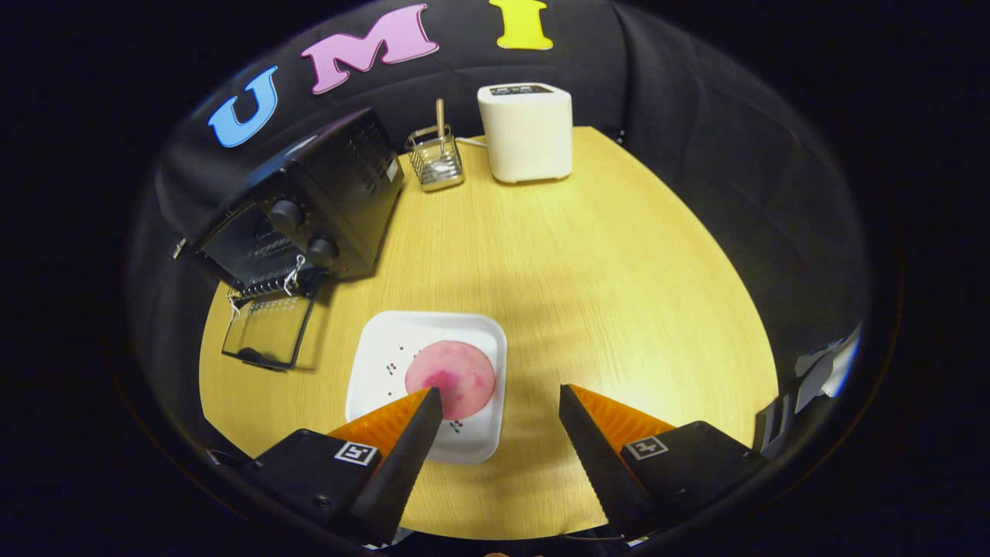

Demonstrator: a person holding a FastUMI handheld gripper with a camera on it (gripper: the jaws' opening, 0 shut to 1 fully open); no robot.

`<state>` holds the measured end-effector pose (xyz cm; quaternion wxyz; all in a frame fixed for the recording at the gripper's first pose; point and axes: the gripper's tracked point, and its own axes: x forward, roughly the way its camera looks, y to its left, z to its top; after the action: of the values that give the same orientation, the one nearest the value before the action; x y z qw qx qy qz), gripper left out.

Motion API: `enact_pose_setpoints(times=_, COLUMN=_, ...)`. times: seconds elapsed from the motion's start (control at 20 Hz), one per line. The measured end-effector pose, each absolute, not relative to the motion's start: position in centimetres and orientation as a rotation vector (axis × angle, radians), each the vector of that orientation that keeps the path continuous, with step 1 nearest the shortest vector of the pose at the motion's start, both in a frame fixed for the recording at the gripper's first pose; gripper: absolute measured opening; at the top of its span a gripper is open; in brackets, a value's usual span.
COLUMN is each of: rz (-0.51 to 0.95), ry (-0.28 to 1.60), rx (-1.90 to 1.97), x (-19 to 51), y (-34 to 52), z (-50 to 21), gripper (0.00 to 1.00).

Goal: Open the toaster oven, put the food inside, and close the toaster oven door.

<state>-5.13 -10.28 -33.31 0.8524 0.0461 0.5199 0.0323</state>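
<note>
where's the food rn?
The round pink food slice lies on the square white plate on the wooden table, just ahead of the open hand-held gripper, near its left fingertip.

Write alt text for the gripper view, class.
The open claw hovers over a pink food slice on a white plate, holding nothing. Beyond, on the wooden table, a black toaster oven has its door folded down.

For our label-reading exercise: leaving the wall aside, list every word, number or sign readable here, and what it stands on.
None can be read.
White box top panel: print too small.
Oven knobs: marks blurred.
Tongs, open over the plate: square code patterns, no words.
</note>
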Motion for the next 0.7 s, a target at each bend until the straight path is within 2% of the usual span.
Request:
enact_pose_setpoints(times=0.2, rz=0.134, ry=1.185, rx=0.05, x=-5.7, y=-10.0, z=-35.9, gripper=0.97)
enact_pose_setpoints(times=0.4, rz=0.181, ry=1.22, rx=0.023, x=-5.9, y=-9.7, z=-36.9, gripper=0.83)
enact_pose_setpoints(times=0.45, rz=0.191, ry=1.219, rx=0.015, x=-6.1, y=-9.7, z=-36.9, gripper=0.74)
enact_pose_setpoints(times=0.55, rz=0.187, ry=1.236, rx=0.002, x=-6.2, y=-10.1, z=-37.0, gripper=0.69)
enact_pose_setpoints(times=0.6, rz=0.183, ry=1.239, rx=0.004, x=-6.2, y=-10.5, z=-36.7, gripper=0.63)
enact_pose_setpoints(times=0.65, rz=0.178, ry=1.246, rx=0.004, x=-6.0, y=-10.5, z=-37.0, gripper=0.42)
enact_pose_setpoints(times=0.7, rz=0.18, ry=1.257, rx=0.012, x=-6.0, y=-10.3, z=-37.2, gripper=0.38)
